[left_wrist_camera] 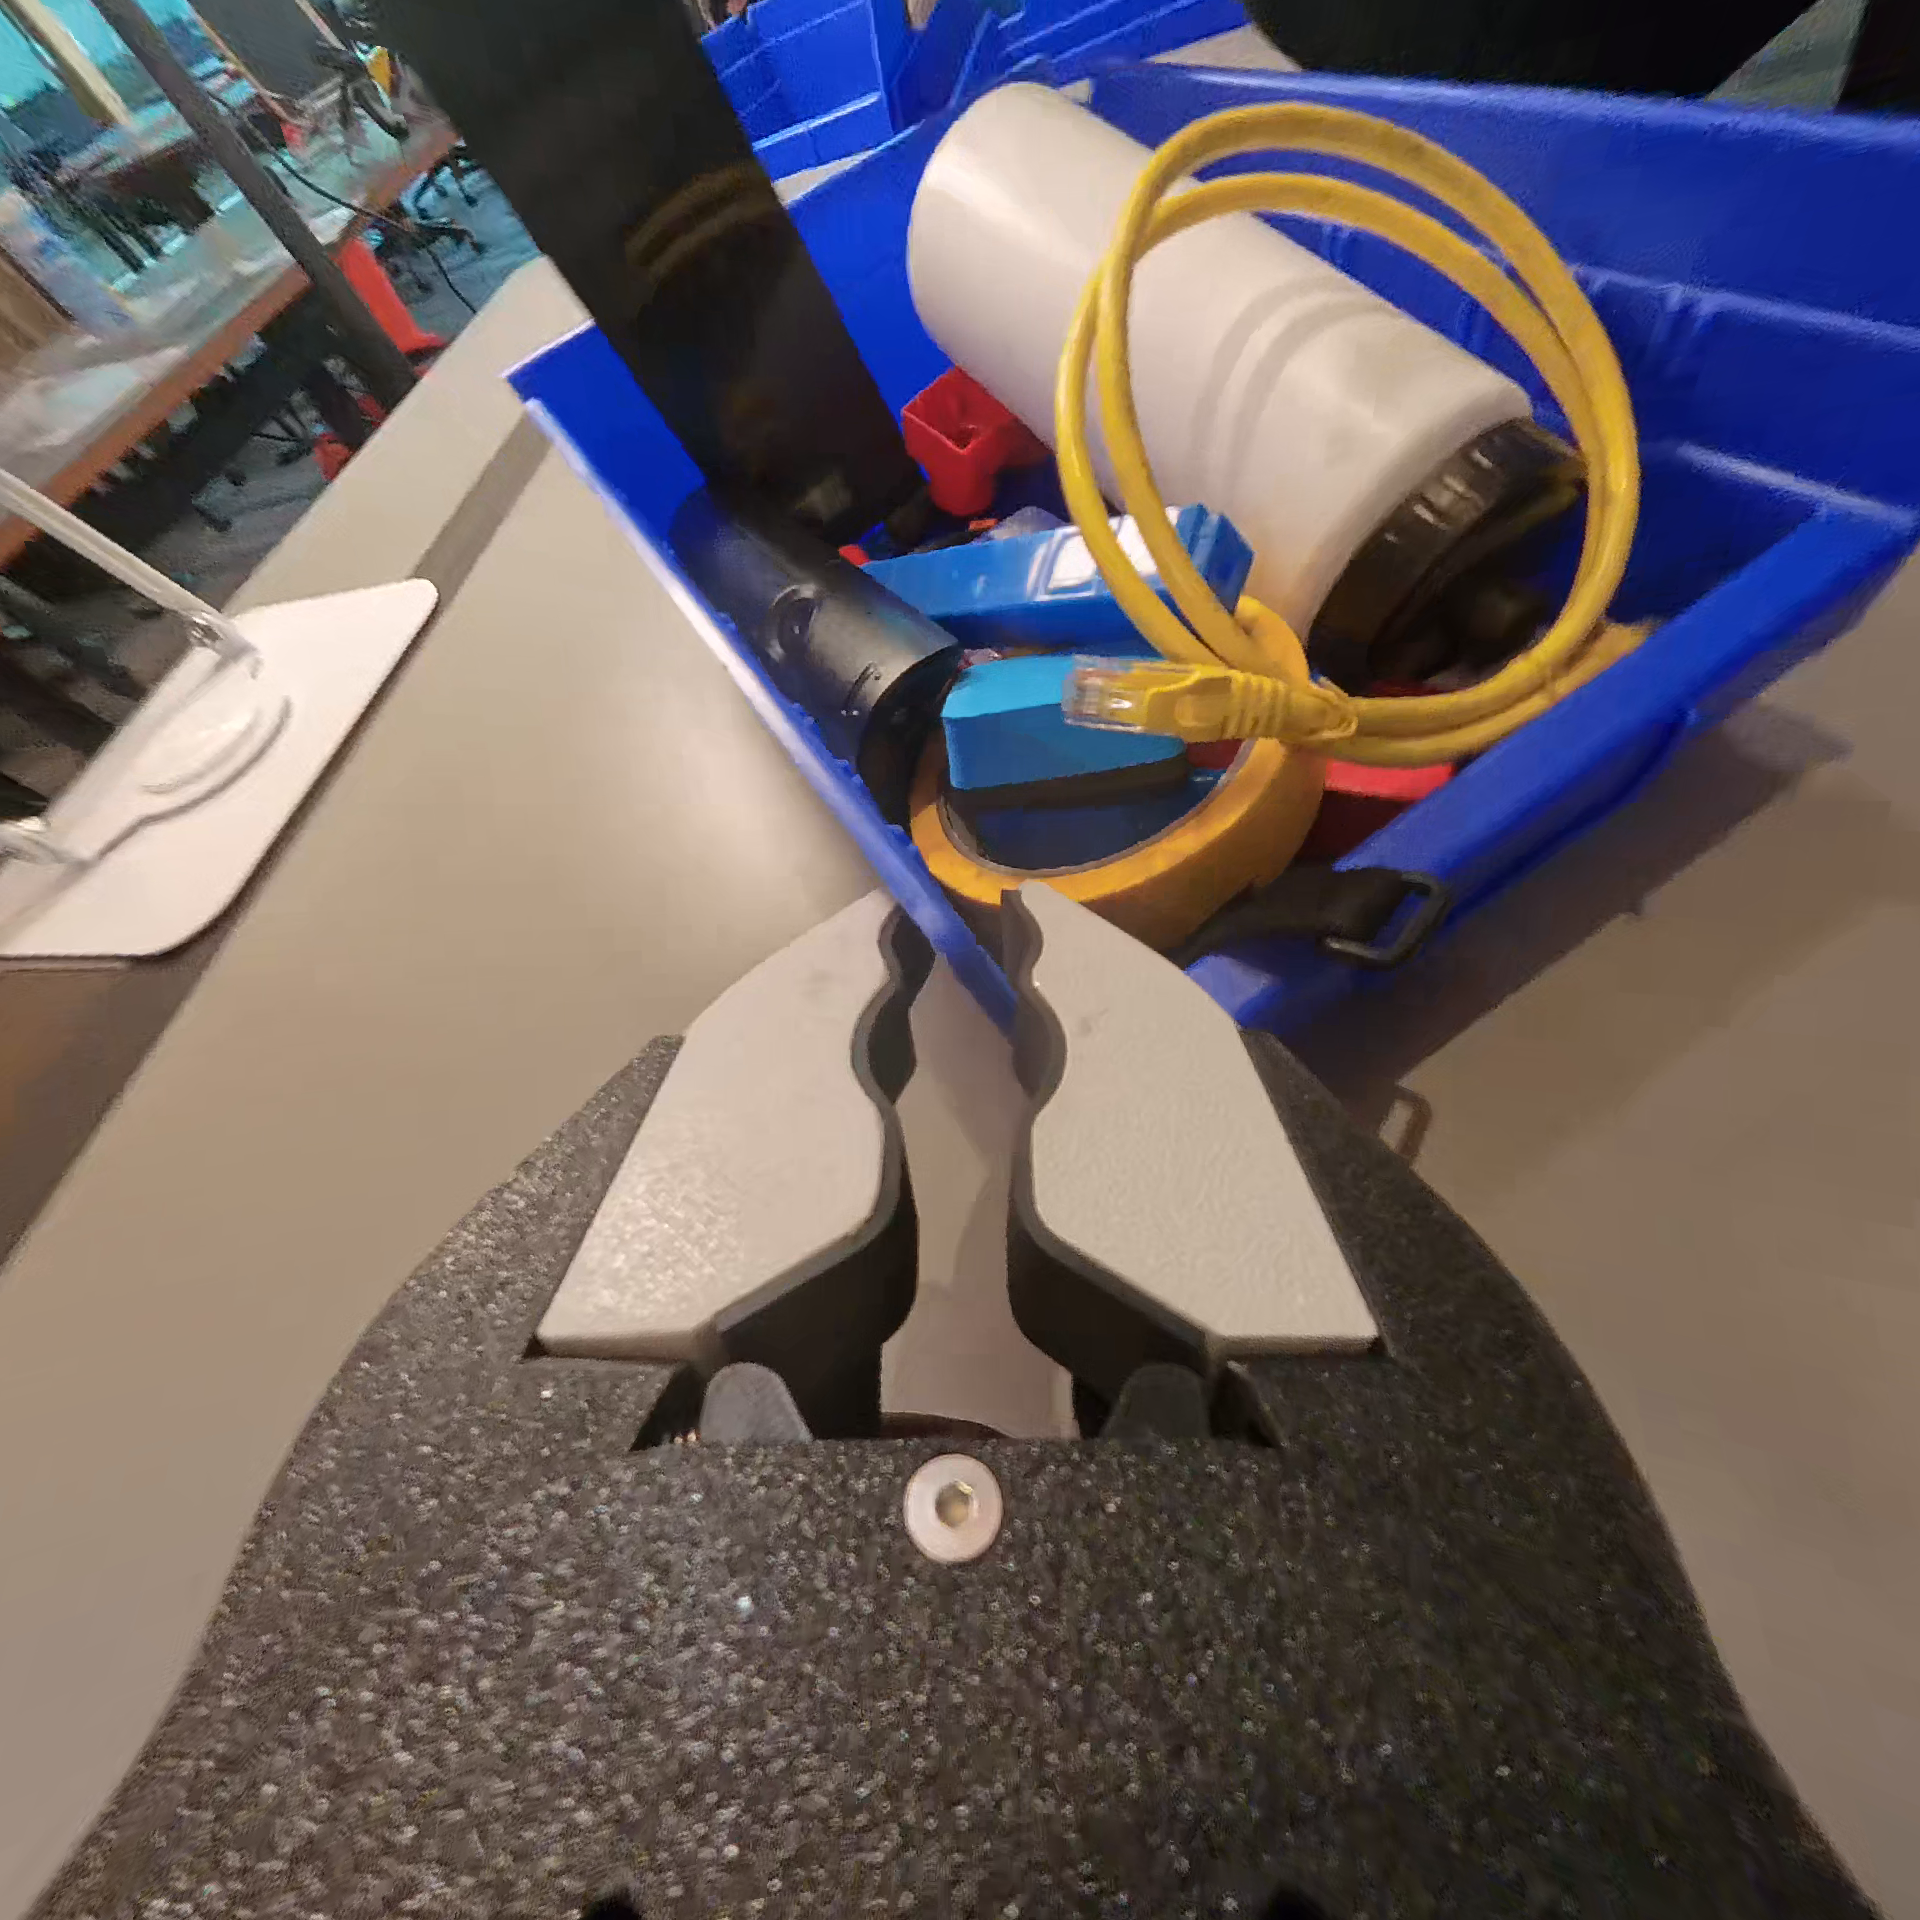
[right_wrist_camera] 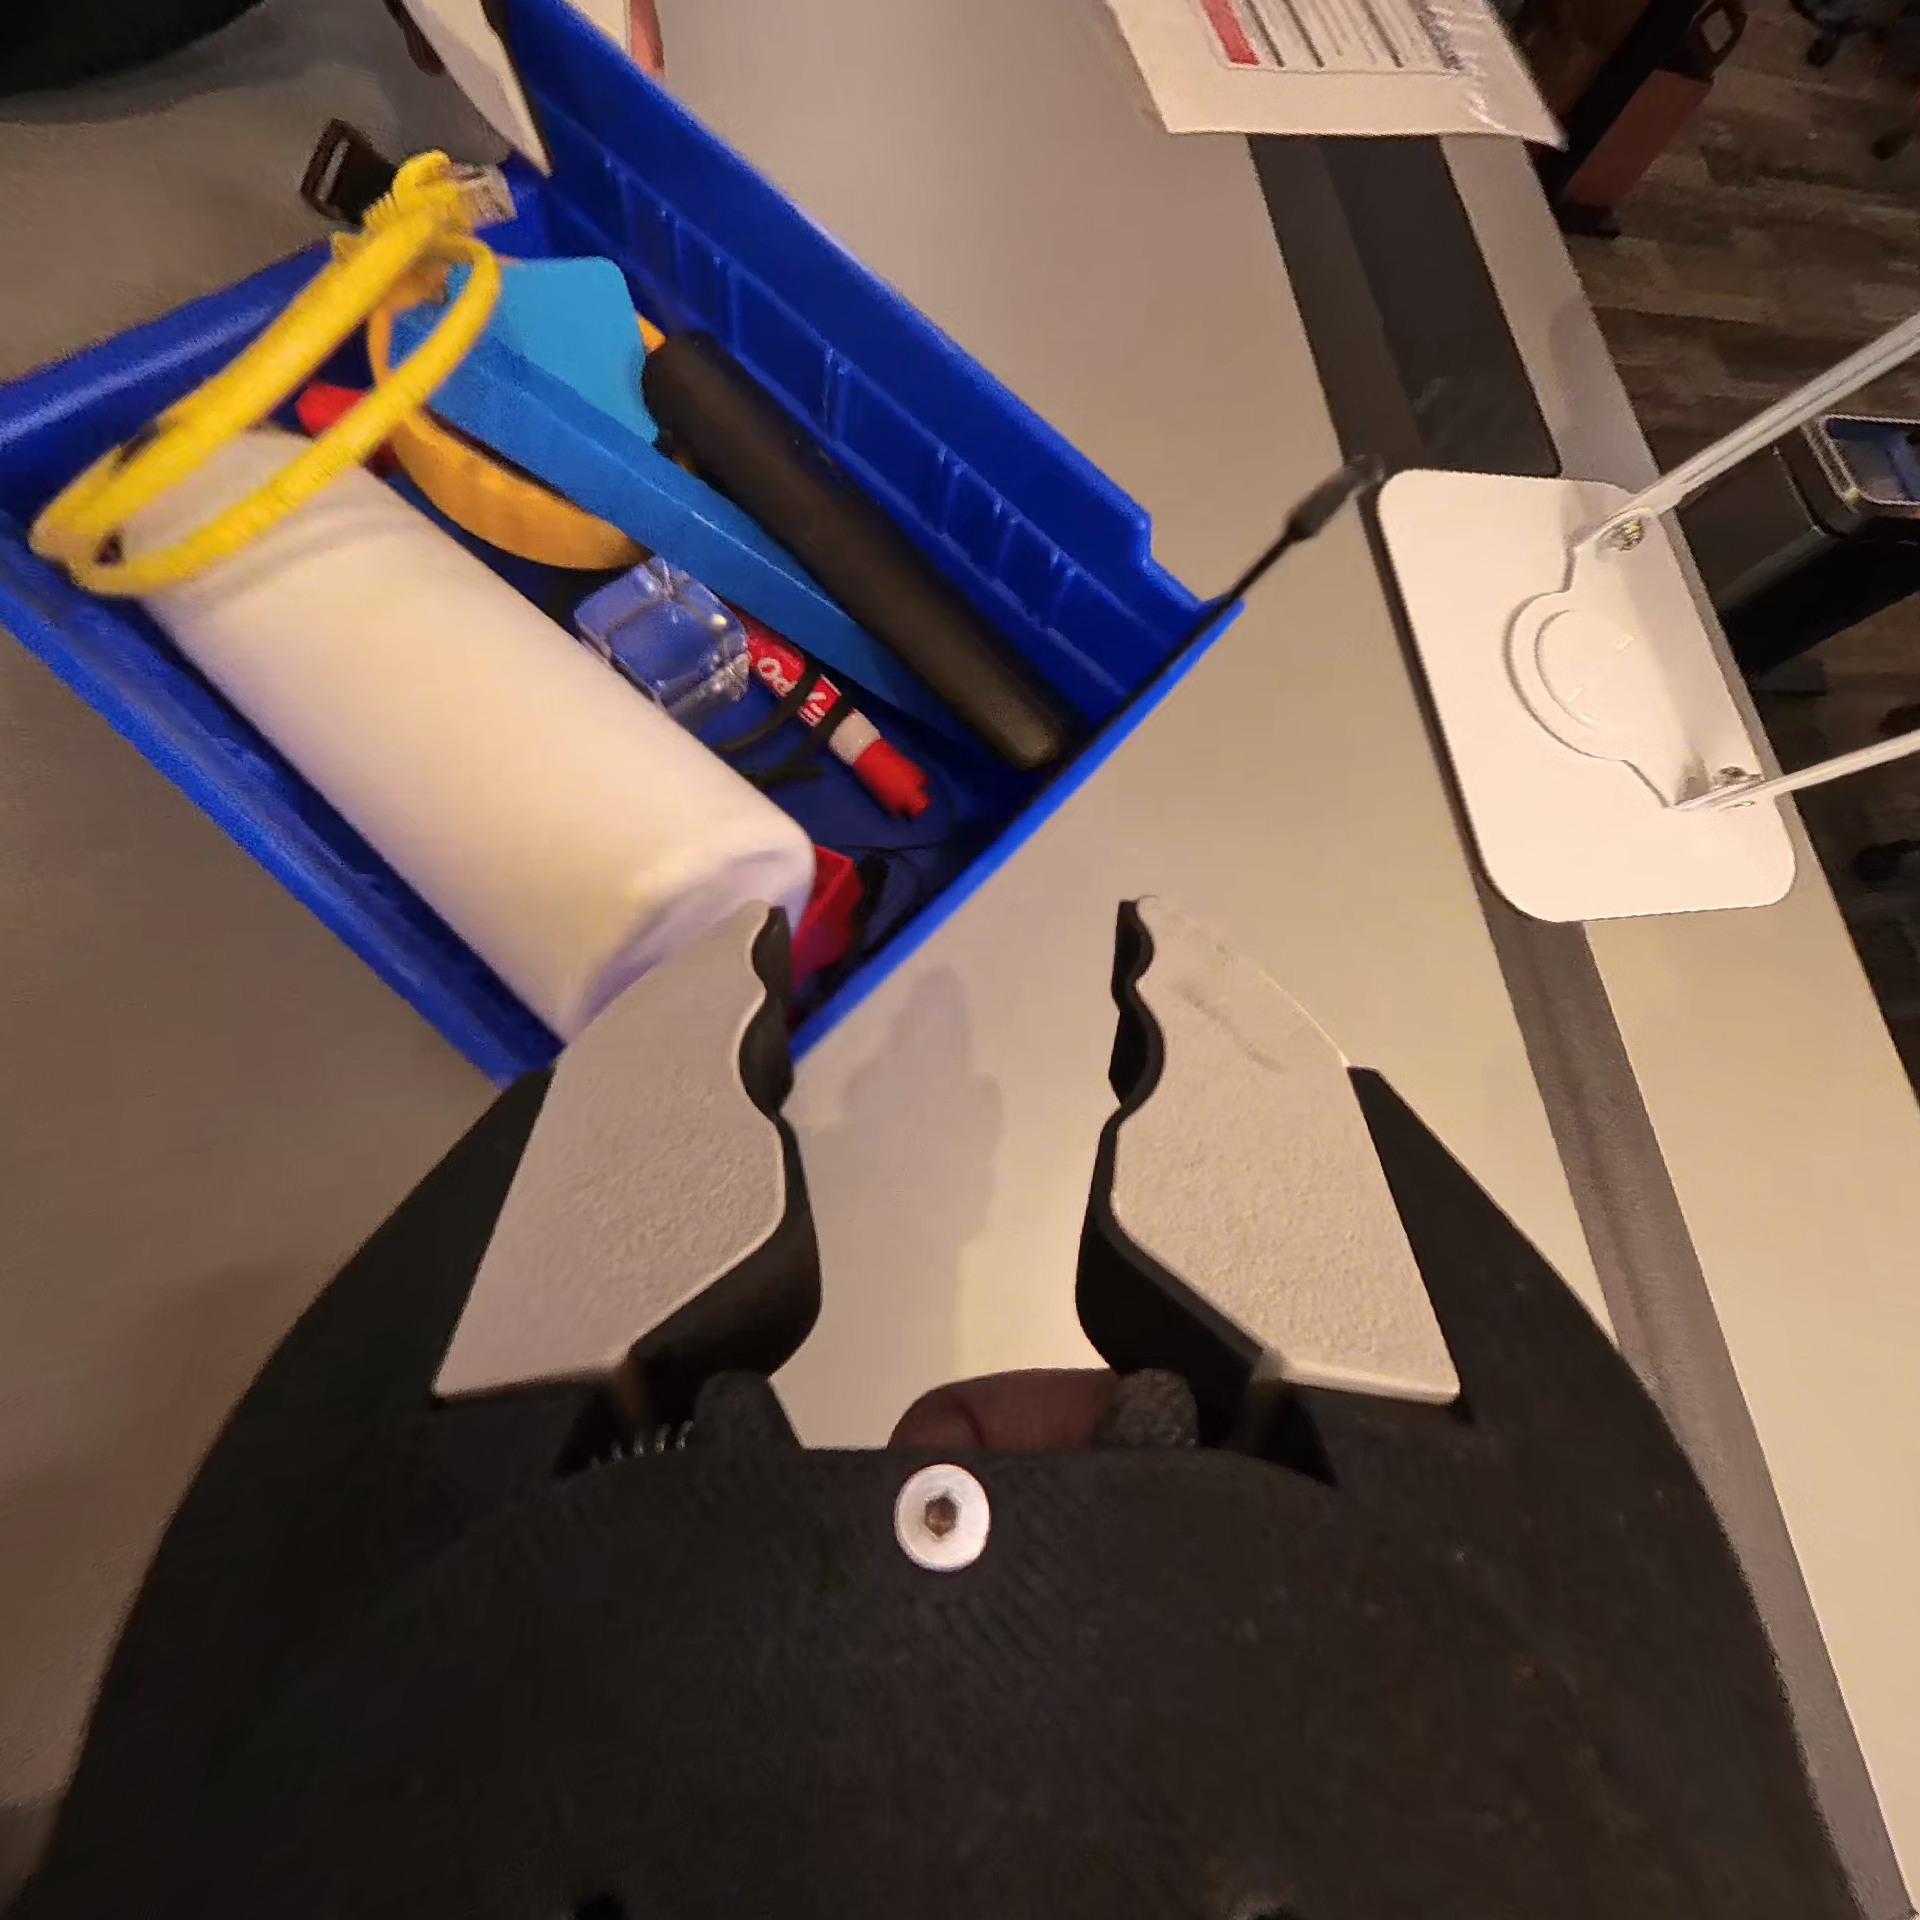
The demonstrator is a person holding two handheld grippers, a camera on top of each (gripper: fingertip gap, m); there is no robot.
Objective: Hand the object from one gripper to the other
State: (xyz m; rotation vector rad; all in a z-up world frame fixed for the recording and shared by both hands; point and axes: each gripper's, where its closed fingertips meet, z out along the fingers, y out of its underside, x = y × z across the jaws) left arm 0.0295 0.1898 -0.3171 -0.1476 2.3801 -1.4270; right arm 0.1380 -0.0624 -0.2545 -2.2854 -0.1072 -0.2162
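Note:
A blue bin [left_wrist_camera: 1662,156] on the grey table holds a white roll [left_wrist_camera: 1195,343], a coiled yellow network cable [left_wrist_camera: 1247,707], a yellow tape roll [left_wrist_camera: 1174,862], a black cylinder [left_wrist_camera: 831,634] and a blue eraser block [left_wrist_camera: 1039,717]. My left gripper [left_wrist_camera: 954,914] is empty, its jaws a narrow gap apart, tips at the bin's near wall by the tape roll. My right gripper [right_wrist_camera: 948,914] is wide open and empty over the table, just off the bin's [right_wrist_camera: 935,436] corner, its left fingertip in front of the white roll's [right_wrist_camera: 447,707] end. The cable [right_wrist_camera: 260,384] lies on the roll's far end.
The bin also holds a red marker [right_wrist_camera: 842,727], a clear plastic box [right_wrist_camera: 665,634] and the black cylinder [right_wrist_camera: 852,561]. A white stand base [right_wrist_camera: 1558,707] sits by the table edge, with a sheet of paper [right_wrist_camera: 1330,62] beyond. A black panel [left_wrist_camera: 665,229] rises over the bin. There is about 30 centimeters between the tips of the two grippers.

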